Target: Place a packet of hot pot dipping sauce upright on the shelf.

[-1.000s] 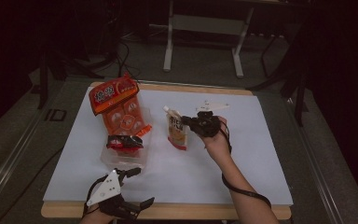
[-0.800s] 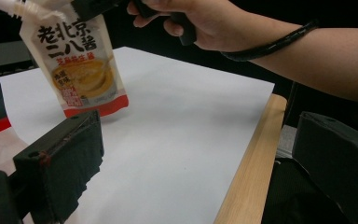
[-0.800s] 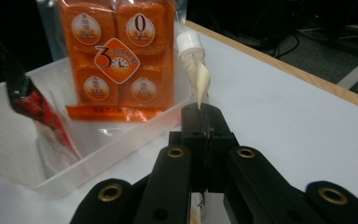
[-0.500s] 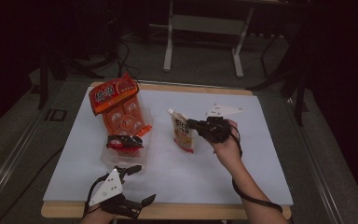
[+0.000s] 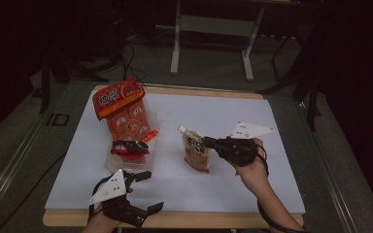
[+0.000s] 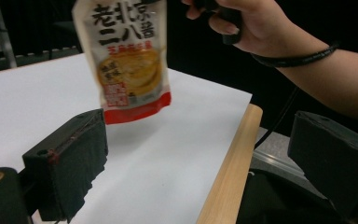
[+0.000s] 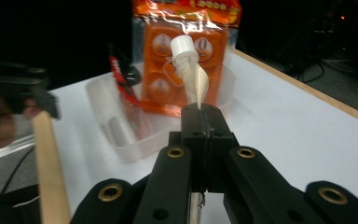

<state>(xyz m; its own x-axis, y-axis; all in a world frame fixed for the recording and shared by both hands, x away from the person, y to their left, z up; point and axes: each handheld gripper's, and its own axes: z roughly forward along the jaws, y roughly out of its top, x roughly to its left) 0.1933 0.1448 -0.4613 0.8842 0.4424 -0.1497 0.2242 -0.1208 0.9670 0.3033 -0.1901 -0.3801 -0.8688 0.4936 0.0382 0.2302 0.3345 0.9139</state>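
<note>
Right claw (image 5: pixel 210 142): jaws pressed together on the top edge of the spouted pouch (image 5: pixel 195 152), just below its white cap (image 7: pixel 184 45); the pouch hangs from the grip.
Left claw (image 5: pixel 148 191): jaws spread wide, nothing between them; it hovers at the desk's 7 o'clock edge.
Change: a second ago the pouch was farther back on the desk, near 12 o'clock of its present spot; it is now nearer the person and a little to the right, while the left claw has barely shifted.
Meaning: likely the pouch is being carried, either to the clear tray (image 5: pixel 128 162) at its 9 o'clock or to the waiting left claw; I cannot tell which.
Pouch place: mid-desk (image 5: pixel 252 111), lifted clear of the white sheet in the left claw's view.
Count: one spouted pouch, one orange multipack (image 5: pixel 126 112), one small dark-red packet (image 5: pixel 129 148), one clear tray, two claws.
</note>
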